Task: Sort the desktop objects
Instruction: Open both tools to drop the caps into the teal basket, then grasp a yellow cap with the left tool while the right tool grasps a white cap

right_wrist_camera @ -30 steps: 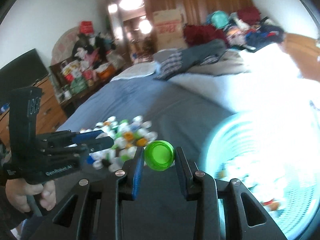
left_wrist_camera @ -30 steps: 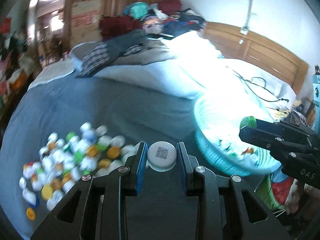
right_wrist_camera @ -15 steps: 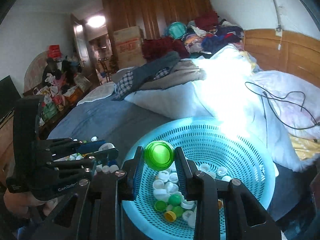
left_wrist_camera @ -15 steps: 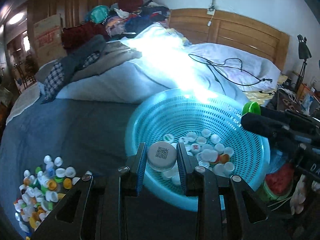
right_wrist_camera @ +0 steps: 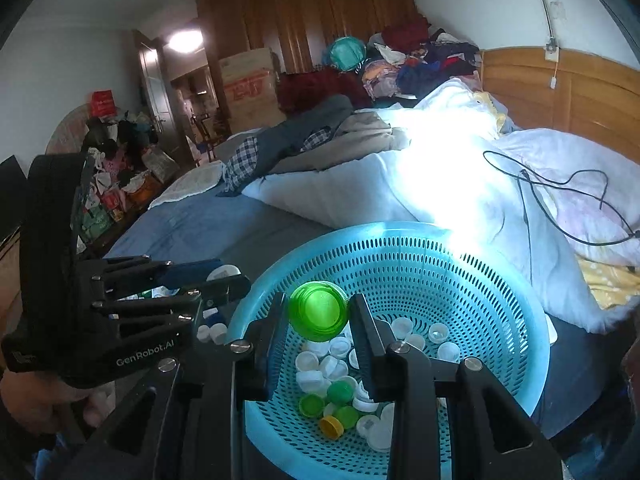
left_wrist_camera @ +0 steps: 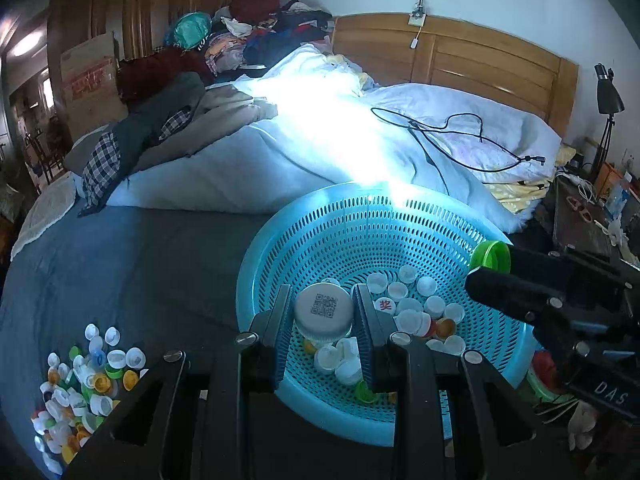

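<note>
Bedding fills the upper frame; the blue basket [left_wrist_camera: 276, 264] sits lower centre. Over it the left gripper [left_wrist_camera: 323, 312] pinches a white cap [left_wrist_camera: 324, 307] and the right gripper [right_wrist_camera: 318, 314] a green cap [right_wrist_camera: 318, 310]. Delivery step; next, likely release.

left gripper [right_wrist_camera: 224, 280]: "GenRobot.AI" | right gripper [left_wrist_camera: 486, 276]: "DAS" | white cap [left_wrist_camera: 385, 305]: "奖"

A home bedroom: bed [left_wrist_camera: 168, 272], wooden headboard [left_wrist_camera: 460, 60], heaped clothes [left_wrist_camera: 256, 40].
</note>
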`<state>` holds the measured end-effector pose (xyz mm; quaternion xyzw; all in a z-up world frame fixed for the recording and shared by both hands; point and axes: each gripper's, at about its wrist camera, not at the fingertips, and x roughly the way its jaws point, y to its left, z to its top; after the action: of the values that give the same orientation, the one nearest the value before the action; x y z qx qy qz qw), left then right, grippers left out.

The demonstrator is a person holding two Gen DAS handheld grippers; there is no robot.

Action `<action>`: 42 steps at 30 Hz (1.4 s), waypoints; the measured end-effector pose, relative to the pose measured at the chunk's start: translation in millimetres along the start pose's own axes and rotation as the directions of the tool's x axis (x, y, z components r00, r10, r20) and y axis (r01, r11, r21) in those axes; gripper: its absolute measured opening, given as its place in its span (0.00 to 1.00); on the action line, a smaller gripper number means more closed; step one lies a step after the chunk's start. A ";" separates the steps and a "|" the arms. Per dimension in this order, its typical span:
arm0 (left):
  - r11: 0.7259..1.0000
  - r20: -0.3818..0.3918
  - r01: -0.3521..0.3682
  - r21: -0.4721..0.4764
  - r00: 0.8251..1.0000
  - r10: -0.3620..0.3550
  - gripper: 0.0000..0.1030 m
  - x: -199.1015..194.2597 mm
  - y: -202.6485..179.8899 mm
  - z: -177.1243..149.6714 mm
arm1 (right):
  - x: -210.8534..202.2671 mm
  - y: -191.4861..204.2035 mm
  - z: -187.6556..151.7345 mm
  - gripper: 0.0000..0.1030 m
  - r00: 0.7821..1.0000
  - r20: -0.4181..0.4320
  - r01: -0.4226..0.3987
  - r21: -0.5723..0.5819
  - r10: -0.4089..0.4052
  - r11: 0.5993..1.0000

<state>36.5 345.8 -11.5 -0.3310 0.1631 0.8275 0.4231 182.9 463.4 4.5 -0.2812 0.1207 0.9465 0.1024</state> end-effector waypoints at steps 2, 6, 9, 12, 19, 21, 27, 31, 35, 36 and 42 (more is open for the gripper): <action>1.000 0.006 0.006 -0.002 1.000 -0.006 0.25 0.0 -0.5 0.4 | 1.9 -0.1 1.0 0.33 1.000 -0.002 0.002 -0.001 -0.002 1.000; 1.000 0.024 -0.017 -0.015 1.000 0.017 0.52 -2.4 3.3 0.9 | -0.5 0.0 2.4 0.63 0.999 0.023 0.029 0.000 -0.029 1.000; 1.000 0.030 -0.013 -0.026 0.999 0.014 0.52 -5.6 10.1 0.4 | -1.2 3.7 3.2 0.63 0.999 0.029 0.035 -0.004 -0.035 0.999; 0.999 0.033 -0.007 -0.046 0.999 0.008 0.52 -11.4 23.1 -7.2 | 0.5 12.5 1.5 0.64 0.999 0.028 0.018 -0.007 -0.018 1.000; 0.971 -0.020 -0.126 -0.203 0.992 0.125 0.52 -50.6 132.6 -114.0 | 21.9 57.6 -36.4 0.71 0.995 -0.052 -0.084 -0.068 0.081 0.994; 0.935 -0.060 -0.202 -0.291 0.979 0.193 0.52 -68.8 181.0 -160.9 | 35.5 77.8 -58.2 0.71 0.986 -0.112 -0.133 -0.085 0.124 0.987; 0.752 -0.225 -0.425 -0.504 0.905 0.361 0.52 -115.8 307.7 -290.1 | 62.4 121.2 -99.2 0.71 0.951 -0.229 -0.236 -0.095 0.209 0.967; 0.687 -0.264 -0.447 -0.572 0.894 0.362 0.52 -124.3 348.2 -330.8 | 73.4 149.8 -107.8 0.71 0.935 -0.276 -0.266 -0.129 0.223 0.955; 0.705 -0.226 -0.391 -0.591 0.920 0.321 0.52 -115.7 354.9 -337.5 | 76.4 165.9 -109.8 0.75 0.931 -0.293 -0.270 -0.155 0.217 0.950; 0.710 -0.223 -0.386 -0.589 0.922 0.317 0.52 -111.1 353.6 -335.0 | 77.0 168.1 -110.3 0.75 0.931 -0.297 -0.268 -0.159 0.212 0.950; 0.725 -0.238 -0.417 -0.548 0.909 0.343 0.49 -104.5 351.2 -334.3 | 82.6 176.7 -112.9 0.75 0.927 -0.317 -0.263 -0.161 0.202 0.951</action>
<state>-66.1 -106.7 -186.7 -0.4539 -0.0109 0.8841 0.1105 126.1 273.7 -103.1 -0.4126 0.0711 0.9062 -0.0592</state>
